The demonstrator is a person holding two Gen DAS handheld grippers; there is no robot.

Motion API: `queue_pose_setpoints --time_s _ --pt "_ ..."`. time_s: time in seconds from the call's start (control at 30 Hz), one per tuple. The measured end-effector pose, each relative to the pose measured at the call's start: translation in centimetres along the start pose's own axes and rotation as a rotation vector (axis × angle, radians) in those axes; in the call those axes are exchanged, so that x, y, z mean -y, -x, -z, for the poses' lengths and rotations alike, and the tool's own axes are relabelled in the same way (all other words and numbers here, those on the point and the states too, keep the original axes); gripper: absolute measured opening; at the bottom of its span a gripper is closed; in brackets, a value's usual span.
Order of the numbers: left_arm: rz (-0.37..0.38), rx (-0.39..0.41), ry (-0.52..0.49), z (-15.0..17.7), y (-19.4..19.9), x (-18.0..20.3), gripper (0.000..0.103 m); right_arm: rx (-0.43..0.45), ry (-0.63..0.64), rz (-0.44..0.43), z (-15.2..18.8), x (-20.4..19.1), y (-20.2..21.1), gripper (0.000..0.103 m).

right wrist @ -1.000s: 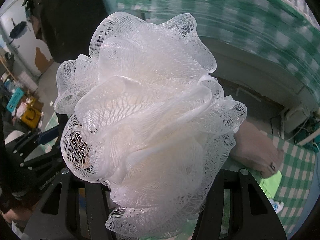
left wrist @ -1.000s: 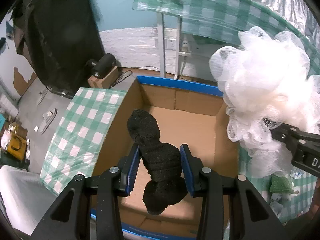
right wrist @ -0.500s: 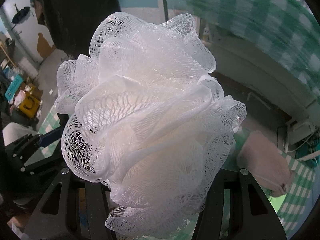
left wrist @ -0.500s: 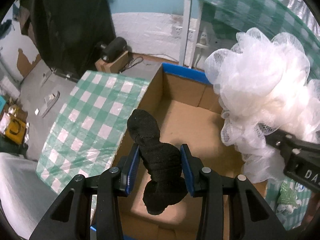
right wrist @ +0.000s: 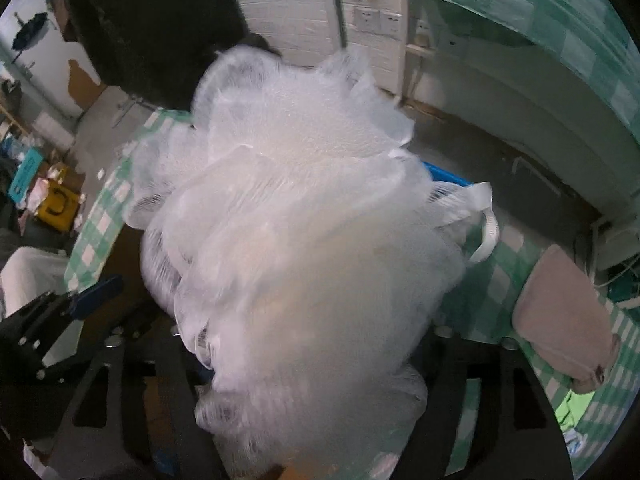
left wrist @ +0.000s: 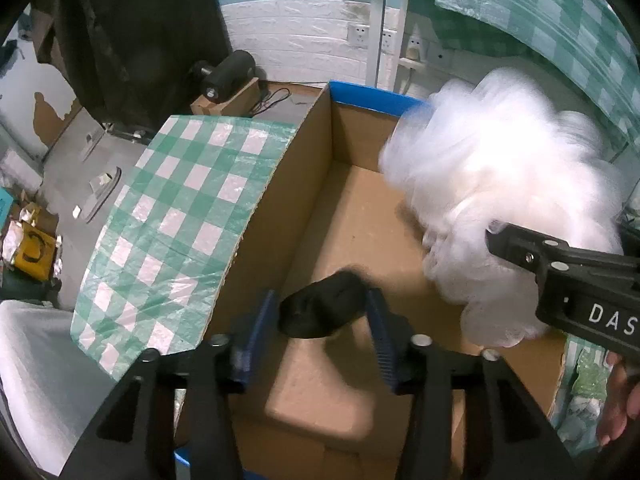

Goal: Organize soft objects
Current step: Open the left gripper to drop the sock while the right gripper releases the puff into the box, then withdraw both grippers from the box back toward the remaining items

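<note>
A green-and-white checked cloth (left wrist: 172, 216) covers the table, and an open cardboard box (left wrist: 320, 200) with a blue rim sits on it, with a white brick wall and sockets beyond. Both hands have come down over the box since a second ago, and both sets of jaws have just been opening.

In the left wrist view the left gripper (left wrist: 322, 320) stands with its blue pads apart, and the black sock (left wrist: 324, 308), clamped between them half a second ago, now lies blurred between the pads without being pressed; it seems to be falling or already resting on the box floor at the near end.

The right gripper (left wrist: 494, 234) comes in from the right, and the white mesh bath sponge (left wrist: 500, 184) is smeared with motion, sagging over the box's right side. In the right wrist view the sponge (right wrist: 304, 256) hides the fingers, so whether it has fully left the jaws I cannot tell.

Judged from this, both soft things are being let go into the box together, and this pair is nearly sorted.
</note>
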State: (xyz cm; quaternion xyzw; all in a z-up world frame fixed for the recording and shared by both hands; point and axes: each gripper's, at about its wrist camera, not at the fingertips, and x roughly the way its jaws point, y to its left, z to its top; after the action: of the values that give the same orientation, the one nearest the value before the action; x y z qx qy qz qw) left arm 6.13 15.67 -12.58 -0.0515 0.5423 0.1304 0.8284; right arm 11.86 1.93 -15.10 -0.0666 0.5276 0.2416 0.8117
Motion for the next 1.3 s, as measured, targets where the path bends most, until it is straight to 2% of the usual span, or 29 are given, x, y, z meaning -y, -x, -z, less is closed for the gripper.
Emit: queue_pose_setpoints --time_s 0.13,0.2,0.63,0.87,1.3 --pt "-0.005 0.030 -0.008 -0.1 1.0 0.2 0.067 0.030 0.015 0.005 0.1 -0.1 0.6 0.080" --pt "0.000 0.040 -0.008 -0.1 1.4 0.3 0.069 0.056 0.022 0.003 0.3 0.0 1.3 0.082" --pt "0.013 0.086 -0.018 0.2 4.0 0.5 0.069 0.119 0.003 -0.001 0.6 0.7 4.1 0.083" --pt "0.028 0.118 -0.049 0.5 5.4 1.4 0.072 0.133 -0.008 0.030 1.6 1.6 5.8 0.083" --pt "0.090 0.140 -0.107 0.8 6.9 5.2 0.076 0.139 -0.089 0.091 5.0 6.4 8.7 0.083"
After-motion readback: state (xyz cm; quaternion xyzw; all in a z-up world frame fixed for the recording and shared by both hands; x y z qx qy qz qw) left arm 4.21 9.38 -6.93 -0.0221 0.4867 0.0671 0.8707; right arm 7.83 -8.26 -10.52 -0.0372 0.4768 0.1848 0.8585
